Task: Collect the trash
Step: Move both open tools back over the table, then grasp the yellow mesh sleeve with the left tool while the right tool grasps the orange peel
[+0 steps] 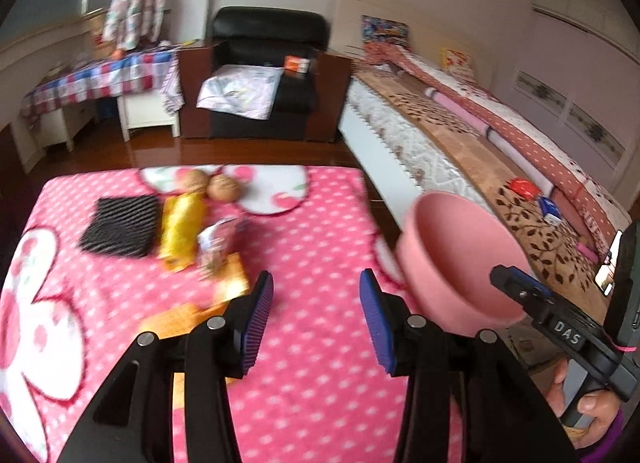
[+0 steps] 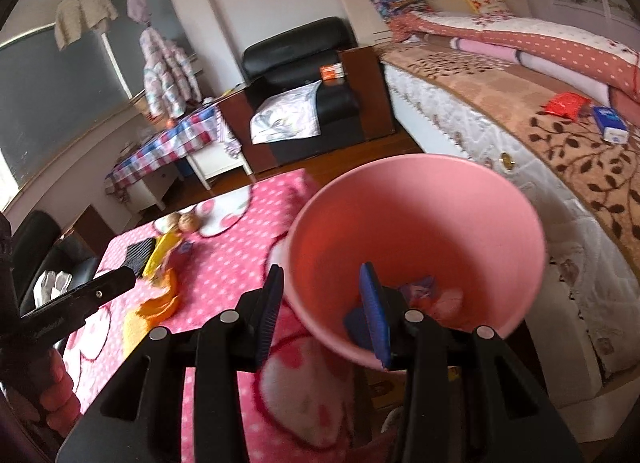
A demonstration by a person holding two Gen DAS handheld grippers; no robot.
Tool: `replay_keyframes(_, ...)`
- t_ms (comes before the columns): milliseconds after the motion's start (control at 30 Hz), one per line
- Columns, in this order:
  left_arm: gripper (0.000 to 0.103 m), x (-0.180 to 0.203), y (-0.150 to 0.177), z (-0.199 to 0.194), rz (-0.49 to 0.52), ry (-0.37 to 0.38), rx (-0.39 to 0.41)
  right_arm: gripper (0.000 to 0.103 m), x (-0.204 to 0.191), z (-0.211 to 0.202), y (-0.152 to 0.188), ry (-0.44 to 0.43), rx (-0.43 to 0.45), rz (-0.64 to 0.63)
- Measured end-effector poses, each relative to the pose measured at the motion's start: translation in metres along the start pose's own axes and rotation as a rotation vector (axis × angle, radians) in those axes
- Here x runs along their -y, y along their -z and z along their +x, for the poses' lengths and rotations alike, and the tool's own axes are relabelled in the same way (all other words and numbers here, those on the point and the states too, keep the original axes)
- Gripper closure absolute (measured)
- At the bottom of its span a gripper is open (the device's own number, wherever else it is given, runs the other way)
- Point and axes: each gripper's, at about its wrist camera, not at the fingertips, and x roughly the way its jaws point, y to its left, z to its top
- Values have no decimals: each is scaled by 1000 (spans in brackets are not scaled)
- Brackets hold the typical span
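Note:
My left gripper hovers open over the pink dotted blanket, with nothing between its blue pads. Ahead of it on the left lie a yellow wrapper, a black ridged piece, a small crumpled packet, orange wrappers and two brown round nuts. My right gripper is shut on the rim of a pink bucket, one finger inside and one outside. It holds the bucket tilted in the air past the blanket's right edge. Several wrappers lie in the bucket's bottom.
A long bed runs along the right, with a red packet and a blue box on it. A black armchair and a plaid-covered table stand beyond a strip of wooden floor.

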Motion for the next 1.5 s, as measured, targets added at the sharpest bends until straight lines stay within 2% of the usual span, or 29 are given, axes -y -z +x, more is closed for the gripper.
replay_keyframes(200, 59, -50, 20, -14, -80, -79, -20, 63, -26, 4, 7, -49, -25, -44)
replay_keyframes(433, 58, -97, 50, -8, -179, -147, -100, 63, -53, 15, 16, -98, -71, -98)
replay_keyframes(600, 58, -102, 52, 9, -223, -133, -138, 63, -71, 24, 23, -124, -106, -134)
replay_keyframes(733, 58, -98, 51, 30, -238, -150, -179, 63, -80, 31, 26, -133, -133, -161)
replay_keyframes(800, 59, -95, 50, 33, -229, -164, -168, 63, -84, 35, 28, -135, -143, -172)
replay_keyframes(867, 73, -92, 50, 34, -199, -163, -159, 63, -89, 39, 27, -137, -152, -182)
replay_keyframes(900, 86, -92, 50, 33, -190, -157, -152, 63, -90, 41, 27, -139, -154, -185)
replay_keyframes(933, 93, -92, 50, 32, -186, -147, -147, 63, -92, 43, 27, -142, -157, -188)
replay_keyframes(1233, 94, -119, 47, 5, -230, -140, -80, 63, -130, 74, 19, -248, -219, -198)
replay_keyframes(1500, 94, -140, 49, -8, -270, -122, -54, 63, -171, 118, 16, -232, -274, -242)
